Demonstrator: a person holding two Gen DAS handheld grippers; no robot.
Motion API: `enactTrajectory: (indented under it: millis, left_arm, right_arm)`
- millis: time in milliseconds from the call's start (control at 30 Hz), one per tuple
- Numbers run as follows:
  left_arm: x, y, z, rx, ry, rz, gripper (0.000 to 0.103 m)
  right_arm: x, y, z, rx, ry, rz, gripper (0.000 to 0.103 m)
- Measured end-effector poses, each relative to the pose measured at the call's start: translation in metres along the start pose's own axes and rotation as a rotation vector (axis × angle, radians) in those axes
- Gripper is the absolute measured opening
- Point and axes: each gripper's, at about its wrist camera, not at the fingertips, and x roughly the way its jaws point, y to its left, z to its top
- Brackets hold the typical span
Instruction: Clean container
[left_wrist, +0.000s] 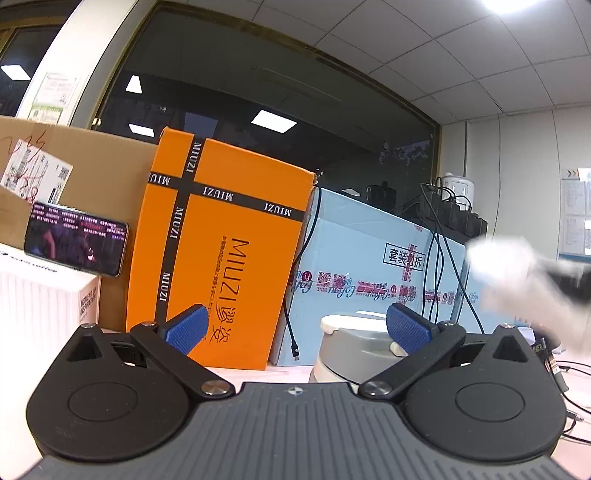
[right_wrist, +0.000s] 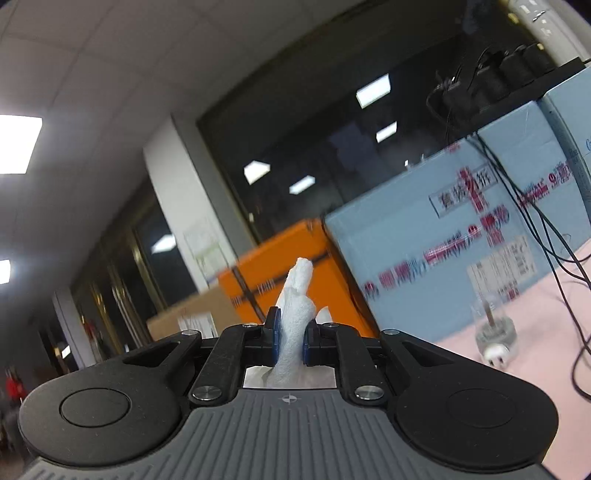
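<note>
In the left wrist view a grey container with a white lid edge stands on the table, just behind and partly hidden by my right finger pad. My left gripper is open and holds nothing. At the right of that view a blurred white tissue passes in the air. In the right wrist view my right gripper is shut on a crumpled white tissue that sticks up between the blue pads. The container does not show in that view.
An orange MIUZI box, a brown carton and a pale blue carton stand against the window. A lit phone leans on a white box. Black cables hang down. A small glass holder sits on the pink tabletop.
</note>
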Motion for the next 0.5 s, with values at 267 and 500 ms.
enactTrajectory:
  millis: [267, 500]
  left_arm:
    - [-0.002, -0.002, -0.001, 0.014, -0.012, 0.003, 0.103]
    - [-0.001, -0.002, -0.001, 0.006, -0.014, 0.001, 0.103]
  right_arm:
    - [0.021, -0.022, -0.044, 0.145, 0.046, -0.058, 0.011]
    - [0.022, -0.033, -0.071, 0.199, 0.090, -0.104, 0.011]
